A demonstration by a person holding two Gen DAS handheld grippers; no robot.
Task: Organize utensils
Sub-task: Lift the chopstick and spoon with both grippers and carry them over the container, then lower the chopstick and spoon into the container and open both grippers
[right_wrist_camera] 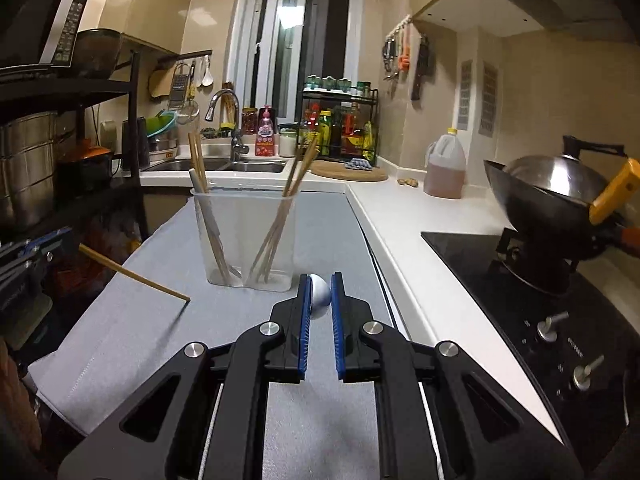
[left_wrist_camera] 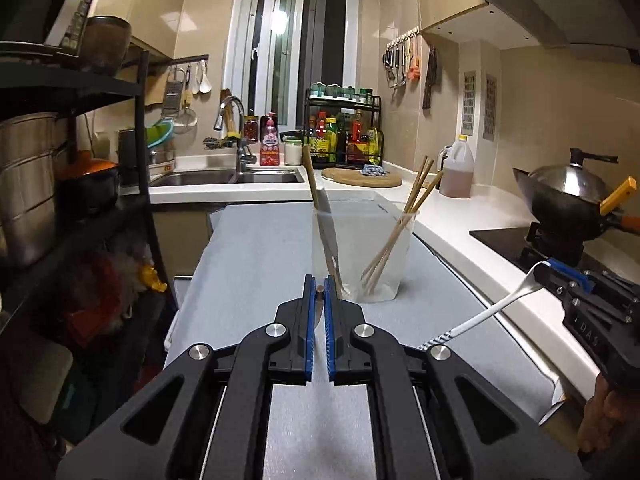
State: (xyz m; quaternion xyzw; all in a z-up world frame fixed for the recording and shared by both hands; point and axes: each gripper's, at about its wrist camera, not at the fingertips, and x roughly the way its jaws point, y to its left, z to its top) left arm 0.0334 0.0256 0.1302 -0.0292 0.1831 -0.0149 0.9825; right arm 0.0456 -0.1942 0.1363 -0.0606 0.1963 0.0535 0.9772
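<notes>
- Left gripper (left_wrist_camera: 319, 292): pads clamped on a single wooden chopstick (right_wrist_camera: 134, 277), seen end-on in its own camera and, from the right wrist view, sticking out sideways over the grey mat (left_wrist_camera: 248, 264), on the near left of the clear plastic cup (left_wrist_camera: 362, 254). Tip it upright before you bring it over the cup's rim.
- Right gripper (right_wrist_camera: 319, 294): pads closed on the bowl of a white spoon (left_wrist_camera: 492, 310), whose striped handle trails back toward you, on the near right of the cup. Keep the squeeze steady; the rounded bowl looks likely to slip between flat pads.
- Clear plastic cup, your landmark: it stands upright on the mat, just ahead of both grippers. Inside, a wooden-handled utensil and a pale one lean on its left wall; a bundle of chopsticks (left_wrist_camera: 400, 226) leans on its right wall. Aim for the open middle.
- Judgement: the cup looks light, so lower each piece straight down and do not nudge the rim. Feed one gripper at a time so the two do not meet over the opening.
- Beyond the cup: round wooden board (left_wrist_camera: 362, 178), then sink (left_wrist_camera: 224, 178).
</notes>
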